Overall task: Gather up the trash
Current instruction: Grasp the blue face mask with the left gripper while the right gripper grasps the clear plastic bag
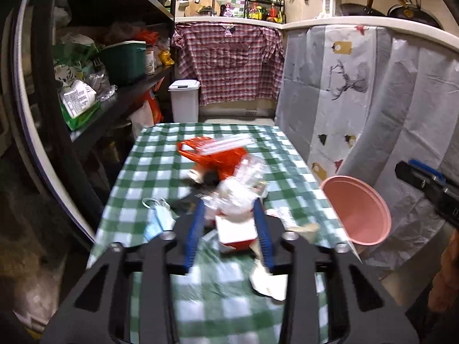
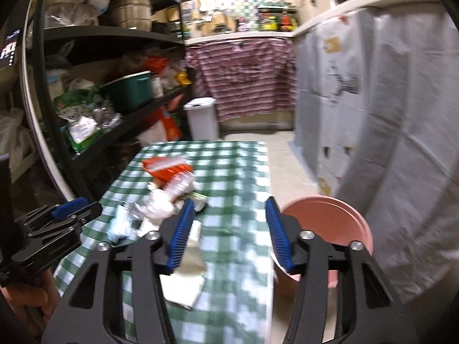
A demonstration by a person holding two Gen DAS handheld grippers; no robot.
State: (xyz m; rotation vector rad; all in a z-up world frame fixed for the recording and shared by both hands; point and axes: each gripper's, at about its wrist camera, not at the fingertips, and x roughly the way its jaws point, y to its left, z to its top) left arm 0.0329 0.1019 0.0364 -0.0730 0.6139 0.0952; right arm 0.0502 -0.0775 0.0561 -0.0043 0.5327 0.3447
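Observation:
Trash lies on a green checked table (image 1: 160, 154): an orange plastic bag (image 1: 213, 154), a crumpled clear wrapper (image 1: 238, 195), a blue face mask (image 1: 157, 218), white paper (image 1: 269, 281). My left gripper (image 1: 229, 209) is closed on a red-and-white box (image 1: 235, 233) with the clear wrapper on top of it. My right gripper (image 2: 229, 209) is open and empty above the table's right part, over white paper (image 2: 186, 275). A pink bucket (image 1: 358, 209) stands beside the table's right edge; it also shows in the right wrist view (image 2: 330, 218).
A black shelf rack (image 1: 114, 66) full of goods lines the left side. A white lidded bin (image 1: 183, 100) stands beyond the table's far end. A cloth-covered counter (image 1: 373, 86) runs along the right.

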